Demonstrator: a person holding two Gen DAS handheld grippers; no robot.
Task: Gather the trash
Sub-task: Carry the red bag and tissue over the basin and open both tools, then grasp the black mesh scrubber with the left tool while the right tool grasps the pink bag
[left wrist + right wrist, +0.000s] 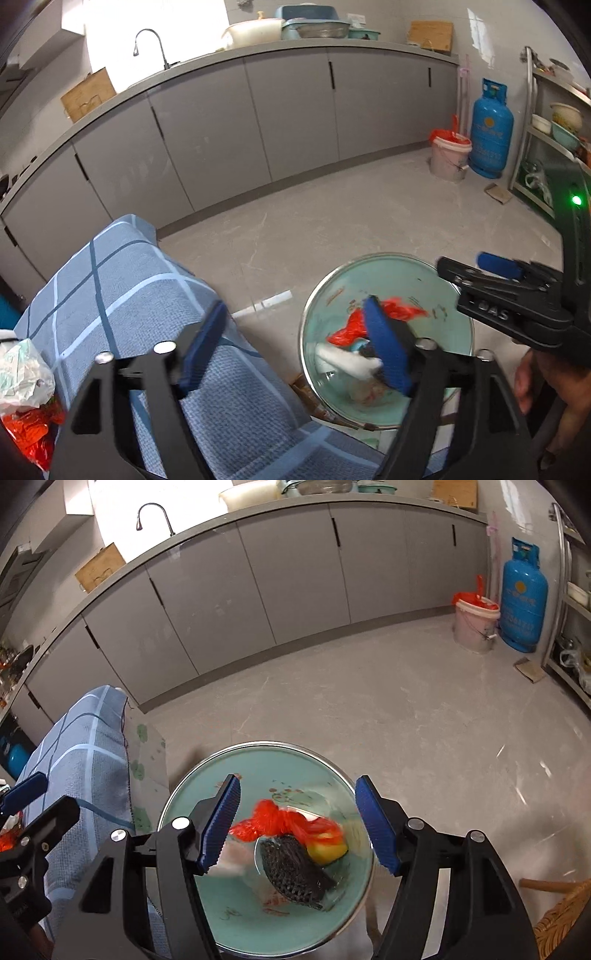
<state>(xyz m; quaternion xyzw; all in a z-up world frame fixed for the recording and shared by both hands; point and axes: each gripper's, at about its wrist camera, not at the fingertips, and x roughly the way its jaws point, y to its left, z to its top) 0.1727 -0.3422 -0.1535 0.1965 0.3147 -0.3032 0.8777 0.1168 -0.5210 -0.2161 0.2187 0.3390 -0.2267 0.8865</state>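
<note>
A teal basin (pixel 236 923) with a metal rim sits on the floor beside the table and holds trash: a red plastic bag (pixel 280 821), a black foam net (pixel 291 867), a yellow-green piece (pixel 327 849) and white paper (pixel 231 862). My right gripper (pixel 297 827) is open and empty, directly above the basin. My left gripper (pixel 295 350) is open and empty, between the table edge and the basin (pixel 436 295). More trash, a crumpled white bag (pixel 22 373) and red plastic (pixel 29 432), lies on the blue checked tablecloth (pixel 122 280) at the far left. The right gripper also shows in the left wrist view (pixel 498 280).
Grey kitchen cabinets (pixel 295 122) run along the back. A pink bucket with a red liner (pixel 448 157) and a blue gas cylinder (pixel 489 129) stand at the far right beside a metal shelf rack (pixel 554 140). A wicker stool (pixel 561 915) is at the lower right.
</note>
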